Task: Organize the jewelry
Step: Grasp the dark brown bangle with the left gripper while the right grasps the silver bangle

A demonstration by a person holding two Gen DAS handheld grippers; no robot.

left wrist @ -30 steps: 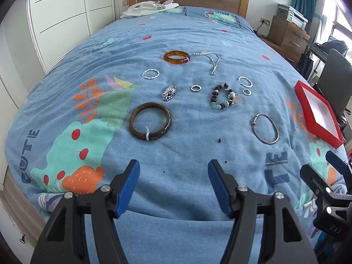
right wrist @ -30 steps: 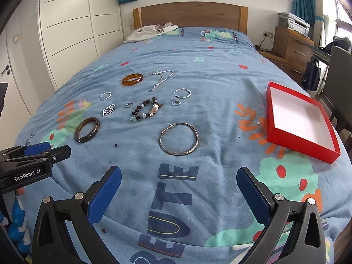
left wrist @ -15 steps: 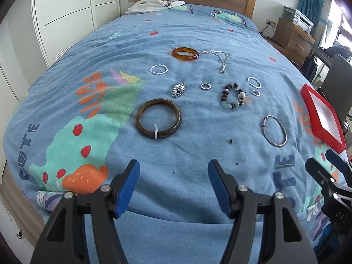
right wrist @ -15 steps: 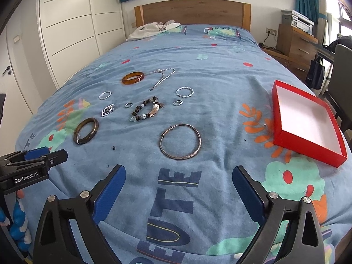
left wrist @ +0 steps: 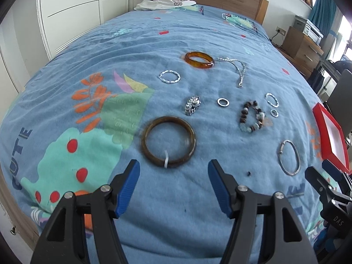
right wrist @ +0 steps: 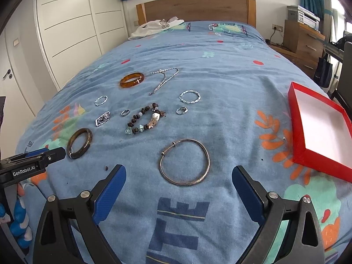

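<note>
Several pieces of jewelry lie on a blue bedspread. A dark brown bangle (left wrist: 168, 140) (right wrist: 79, 143) lies just ahead of my open, empty left gripper (left wrist: 173, 173). A large silver bangle (right wrist: 184, 165) (left wrist: 290, 157) lies just ahead of my open, empty right gripper (right wrist: 178, 183). Farther back are a beaded bracelet (right wrist: 145, 121), an amber bangle (left wrist: 199, 59), a silver chain (right wrist: 164, 79), twisted silver rings (left wrist: 169, 76) and a brooch (left wrist: 193, 105). An open red box (right wrist: 321, 127) with a white inside sits on the right.
A white garment (right wrist: 155, 27) lies at the headboard. White wardrobe doors (right wrist: 66, 28) stand on the left. A wooden drawer unit (right wrist: 302, 41) and a chair are on the right of the bed. The left gripper's tip shows in the right wrist view (right wrist: 33, 162).
Both grippers have moved forward toward the jewelry. The brown bangle and the silver bangle now lie closer to the fingertips. Both grippers stay open.
</note>
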